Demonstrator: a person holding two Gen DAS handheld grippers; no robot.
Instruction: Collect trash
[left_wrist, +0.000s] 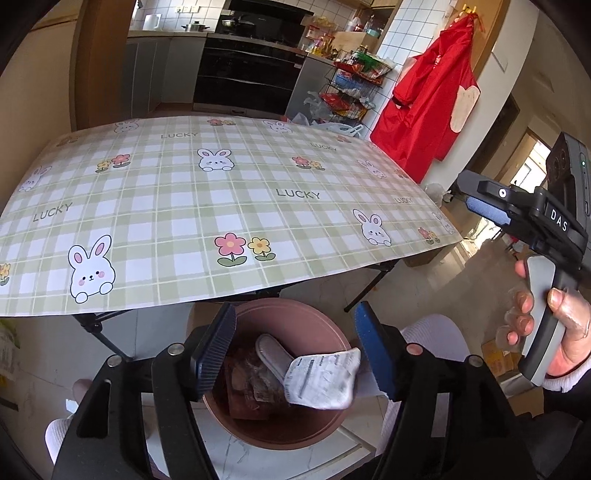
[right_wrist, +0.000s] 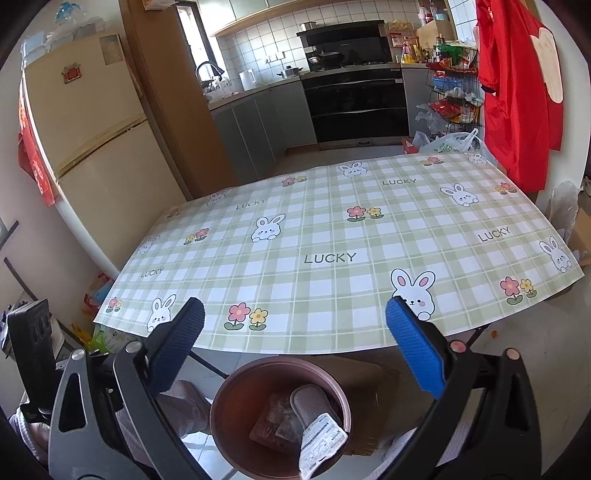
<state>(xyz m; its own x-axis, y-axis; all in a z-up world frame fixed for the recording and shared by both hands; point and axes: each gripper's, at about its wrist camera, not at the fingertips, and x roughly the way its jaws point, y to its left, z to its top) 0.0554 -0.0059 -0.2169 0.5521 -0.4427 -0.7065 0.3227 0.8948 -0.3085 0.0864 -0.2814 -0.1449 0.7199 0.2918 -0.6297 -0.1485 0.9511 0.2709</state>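
Observation:
A round pink bin (left_wrist: 295, 307) (right_wrist: 221, 400) stands on the floor below the table's near edge. Inside lie a grey oval pad (left_wrist: 271, 356) (right_wrist: 310, 404), a brown packet (left_wrist: 247, 384) (right_wrist: 273, 421) and a crumpled white printed wrapper (left_wrist: 325, 378) (right_wrist: 322, 445) that leans on the rim. My left gripper (left_wrist: 295, 350) hovers open just above the bin, the wrapper showing between its blue fingers and free of the left pad. My right gripper (right_wrist: 297, 343) is open and empty, higher up over the table's edge; a hand holds it (left_wrist: 487, 210) at the right.
A table with a green plaid bunny cloth (left_wrist: 221, 206) (right_wrist: 332, 236) fills the middle. A red apron (left_wrist: 432, 99) hangs at the right, next to a wire rack (left_wrist: 351, 88) and plastic bags. A fridge (right_wrist: 92, 140) stands left. Cardboard (right_wrist: 373, 387) lies beside the bin.

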